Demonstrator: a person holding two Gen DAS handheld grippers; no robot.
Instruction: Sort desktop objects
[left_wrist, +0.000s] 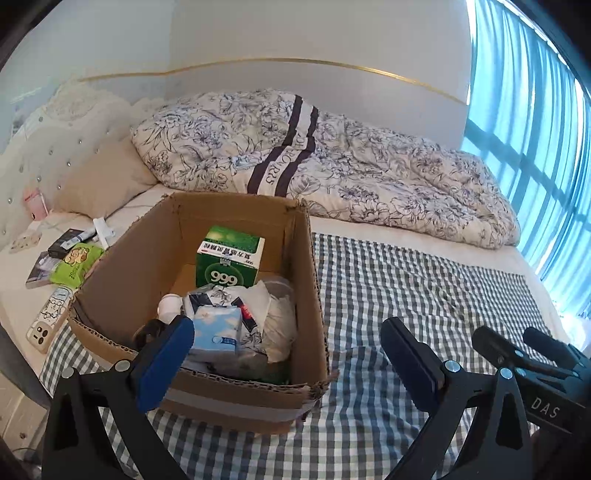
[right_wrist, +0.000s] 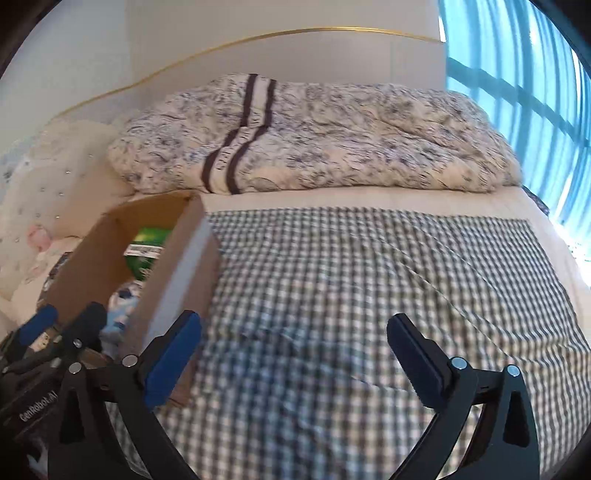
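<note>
An open cardboard box (left_wrist: 310, 295) stands on a checked cloth (left_wrist: 406, 288) on a bed. It holds a green "999" medicine box (left_wrist: 229, 258), a blue tissue pack (left_wrist: 218, 332), a white bottle (left_wrist: 170, 306) and crumpled white bags (left_wrist: 277, 325). My left gripper (left_wrist: 288, 354) is open and empty, above the box's near right corner. My right gripper (right_wrist: 295, 347) is open and empty over the bare checked cloth (right_wrist: 369, 277), right of the box (right_wrist: 177, 266). The right gripper also shows at the left wrist view's right edge (left_wrist: 524, 347), and the left gripper at the right wrist view's left edge (right_wrist: 62, 321).
Left of the box lie a green wipes pack (left_wrist: 77, 264), a phone in a white case (left_wrist: 50, 319), a dark booklet (left_wrist: 42, 269), a black box (left_wrist: 68, 240) and a white tube (left_wrist: 101, 230). A floral quilt (left_wrist: 332, 158) lies behind. A curtained window (left_wrist: 535, 129) is at right.
</note>
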